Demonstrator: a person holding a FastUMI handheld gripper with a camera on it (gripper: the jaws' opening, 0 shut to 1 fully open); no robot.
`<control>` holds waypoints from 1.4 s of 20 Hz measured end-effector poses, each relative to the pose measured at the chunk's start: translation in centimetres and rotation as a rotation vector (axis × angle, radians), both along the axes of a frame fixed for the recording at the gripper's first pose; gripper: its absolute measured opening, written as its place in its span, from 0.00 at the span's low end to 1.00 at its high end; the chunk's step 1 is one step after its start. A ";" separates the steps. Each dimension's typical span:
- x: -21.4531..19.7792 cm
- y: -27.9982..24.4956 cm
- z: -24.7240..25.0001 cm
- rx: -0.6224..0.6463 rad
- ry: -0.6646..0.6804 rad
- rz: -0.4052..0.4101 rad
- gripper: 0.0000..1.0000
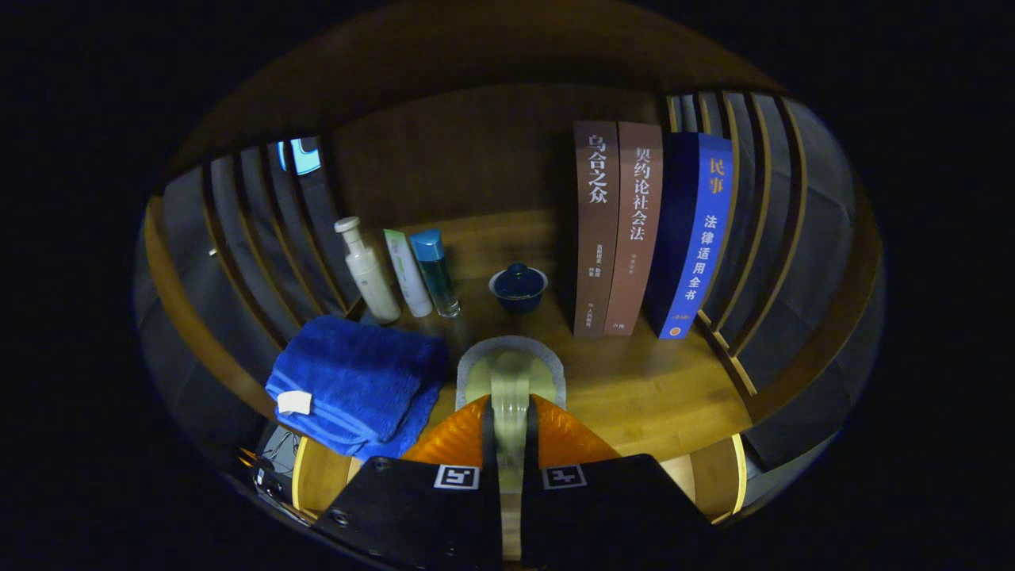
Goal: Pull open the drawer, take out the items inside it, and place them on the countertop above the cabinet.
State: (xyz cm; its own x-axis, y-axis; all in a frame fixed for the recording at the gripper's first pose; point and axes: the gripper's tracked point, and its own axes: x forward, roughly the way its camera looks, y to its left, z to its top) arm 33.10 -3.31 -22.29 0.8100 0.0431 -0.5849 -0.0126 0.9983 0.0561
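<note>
Gripper (pixel 507 432) was clamped narrow on a pale cup (pixel 511 381) over the countertop (pixel 658 396); early release could tip it against the towel (pixel 357 381).

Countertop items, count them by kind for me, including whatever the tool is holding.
Books: 3
Bottles and tubes: 3
Folded blue towel: 1
Small dark lidded bowl: 1
Pale cup, handle pinched between the tool fingers: 1
Total: 9

dim wooden shelf (pixel 650 388), slatted sides (pixel 262 238)
</note>
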 end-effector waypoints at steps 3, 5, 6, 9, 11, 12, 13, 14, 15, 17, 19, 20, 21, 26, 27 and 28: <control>1.6 0.0 -1.6 0.003 0.038 -0.004 0.14; 2.4 0.2 -2.4 0.005 0.057 -0.002 0.14; 2.6 0.1 -2.7 0.003 0.061 -0.005 0.14; 3.3 -0.4 -2.9 -0.002 0.058 -0.011 0.18; 3.4 -0.4 -2.8 0.000 0.057 -0.009 0.23; 3.6 -0.4 -2.8 0.003 0.057 -0.010 0.23; 3.7 -0.5 -2.7 0.007 0.054 -0.013 0.24; 3.6 -0.7 -2.5 0.010 0.045 -0.019 0.25; 3.8 -1.0 -2.4 0.010 0.038 -0.027 0.31; 3.6 -1.2 -2.0 0.020 0.027 -0.033 0.50; 3.4 -1.3 -1.9 0.023 0.028 -0.029 0.75; 3.3 -1.4 -2.0 0.021 0.024 -0.031 0.88; 2.8 -1.2 -1.8 0.025 0.015 -0.027 1.00; -0.1 -0.8 -0.1 -0.001 -0.072 -0.002 1.00; -1.0 -0.8 0.5 -0.012 -0.107 -0.001 1.00; -2.0 -0.6 1.3 -0.017 -0.150 0.004 1.00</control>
